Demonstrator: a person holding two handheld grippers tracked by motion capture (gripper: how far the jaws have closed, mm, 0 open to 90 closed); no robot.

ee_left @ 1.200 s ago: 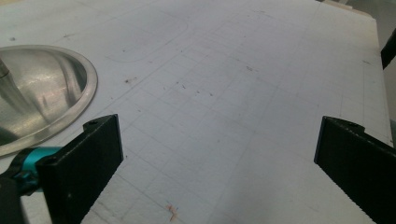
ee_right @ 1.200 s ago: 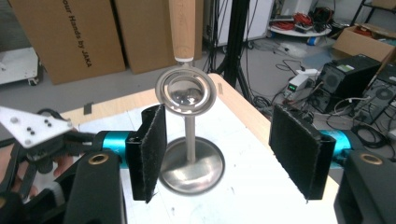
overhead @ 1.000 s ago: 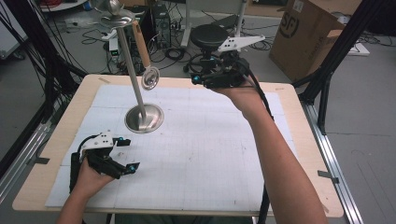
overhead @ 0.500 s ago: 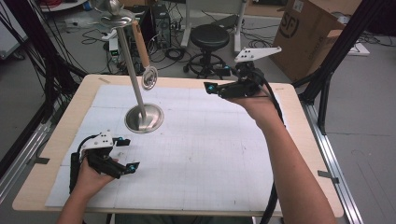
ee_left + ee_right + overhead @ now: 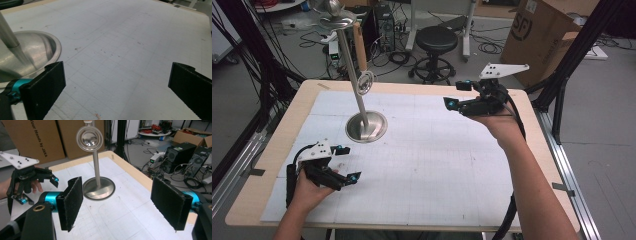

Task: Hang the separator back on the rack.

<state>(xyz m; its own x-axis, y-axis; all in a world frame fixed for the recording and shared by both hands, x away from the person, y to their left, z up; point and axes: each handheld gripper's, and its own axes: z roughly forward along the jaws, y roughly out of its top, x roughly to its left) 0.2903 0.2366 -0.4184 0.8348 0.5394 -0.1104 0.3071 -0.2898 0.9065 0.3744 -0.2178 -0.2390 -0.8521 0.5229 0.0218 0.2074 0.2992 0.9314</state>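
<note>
While two grippers gape, one metal stand (image 5: 366, 125), one ring (image 5: 366, 82).

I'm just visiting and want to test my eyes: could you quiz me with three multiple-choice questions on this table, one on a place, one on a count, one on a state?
1. Where does the metal stand rest?
A. on the left half of the table
B. on the floor
C. in a hand

2. How many round bases does it have?
A. one
B. three
C. five

3. How is the right gripper?
A. clamped on the pole
B. open, holding nothing
C. lying on the table

Key: 1 A, its base sits left of the table's middle; 2 A, a single disc shows; 3 B, its fingers stand apart around bare air.
</note>
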